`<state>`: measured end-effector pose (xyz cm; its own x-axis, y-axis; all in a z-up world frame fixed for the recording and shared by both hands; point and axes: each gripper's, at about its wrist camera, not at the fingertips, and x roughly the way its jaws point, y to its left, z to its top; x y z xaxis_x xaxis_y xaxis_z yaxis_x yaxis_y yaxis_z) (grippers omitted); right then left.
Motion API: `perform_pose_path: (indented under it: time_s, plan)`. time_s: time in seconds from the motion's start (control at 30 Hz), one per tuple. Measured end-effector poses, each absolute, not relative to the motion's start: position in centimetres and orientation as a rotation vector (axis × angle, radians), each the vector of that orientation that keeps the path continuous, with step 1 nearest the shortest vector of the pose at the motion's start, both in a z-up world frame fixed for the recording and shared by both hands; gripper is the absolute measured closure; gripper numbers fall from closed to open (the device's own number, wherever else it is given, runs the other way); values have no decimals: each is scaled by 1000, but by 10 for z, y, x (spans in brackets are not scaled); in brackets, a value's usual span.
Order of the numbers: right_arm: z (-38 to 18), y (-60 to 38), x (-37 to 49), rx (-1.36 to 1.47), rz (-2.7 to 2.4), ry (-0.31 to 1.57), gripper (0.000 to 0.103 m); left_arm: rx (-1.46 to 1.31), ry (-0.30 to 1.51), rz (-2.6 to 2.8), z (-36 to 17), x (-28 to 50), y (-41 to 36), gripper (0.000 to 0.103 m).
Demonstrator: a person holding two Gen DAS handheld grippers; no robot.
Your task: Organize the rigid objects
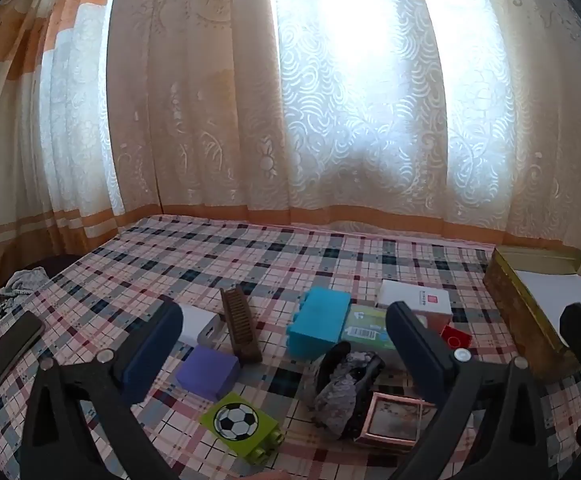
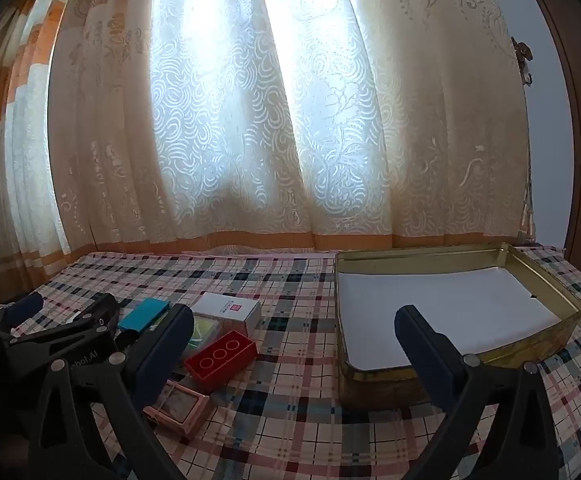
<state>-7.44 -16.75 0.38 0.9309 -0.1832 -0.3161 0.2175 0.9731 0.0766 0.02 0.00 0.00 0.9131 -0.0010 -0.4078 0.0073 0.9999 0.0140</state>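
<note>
Item: left gripper [image 1: 284, 330]. Jaws spread as wide as they go, nothing between the pads, nothing held. It hangs above the cluttered near part of the checked cloth [image 1: 194, 256], tipped a little downward.

Item: right gripper [image 2: 294, 332]. Jaws likewise fully spread and empty. It faces the gold tin [image 2: 546, 280], which fills the right half of its view.

Item: loose objects, lower centre of the left wrist view. Purple block [image 1: 208, 372] just inside the left finger; green football brick [image 1: 240, 424] below it, nearest the lens; brown comb [image 1: 241, 330] above, its long axis running up and down the frame, roughly in line with the fingers. Blue brick [image 1: 319, 328] at centre, likewise lengthwise along the fingers. Dark rough lump [image 1: 344, 390], possibly a stone, right of centre, beside a pink frame [image 1: 394, 420]. White box [image 1: 416, 300], red brick [image 1: 456, 337] and a green packet [image 1: 366, 326] lie toward the right finger. A phone [image 1: 8, 354] lies apart at the left edge.

Item: gold tin, white-lined, nothing in it, at the right edge of the left wrist view; judged the destination.

Governing relation: the pile lies directly ahead of the left gripper and at lower left of the right wrist view, where the red brick [image 2: 221, 360] and pink frame [image 2: 178, 404] sit closest to the right gripper's left finger. The left gripper is judged nearer most pieces; the right nearer the tin.
</note>
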Motion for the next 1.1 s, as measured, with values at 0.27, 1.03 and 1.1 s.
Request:
perform_pose_path:
  time_s: [0.27,1.03,1.1]
  plan:
    - [4,-167,-73,87,-216,308,1,18,416,-6,0,0,-1,0]
    - [4,-171,-72,114,-181,325,1,29,516,-9,-9,-14,-3,0]
    - [4,-170,-72,112,-177,325,1,30,527,2,-10,-14,-2,0]
